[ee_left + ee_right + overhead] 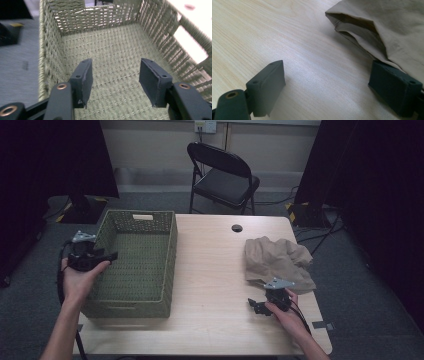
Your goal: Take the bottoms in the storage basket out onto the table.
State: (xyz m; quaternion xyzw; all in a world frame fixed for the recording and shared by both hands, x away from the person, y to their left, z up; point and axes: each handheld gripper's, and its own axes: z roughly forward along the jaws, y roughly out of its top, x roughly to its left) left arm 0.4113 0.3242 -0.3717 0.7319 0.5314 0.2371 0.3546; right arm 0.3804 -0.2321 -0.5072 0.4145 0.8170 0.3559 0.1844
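Relative to the table [210, 270]: 1 beige cloth [277, 262] lies just beside the right gripper [256, 306], jaws spread, empty. 1 basket [167, 270]; left gripper [111, 255] spread over it.

Green woven basket [135, 265], beige cloth [277, 260]

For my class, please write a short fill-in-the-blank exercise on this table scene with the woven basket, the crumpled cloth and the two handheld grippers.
1. The green woven basket holds ____ inside.
2. The beige cloth lies on the ____ side of the table in the high view.
3. The jaws of the left gripper point into the ____.
4. The right gripper has its jaws ____, with bare wood between them.

Missing words: nothing; right; basket; open
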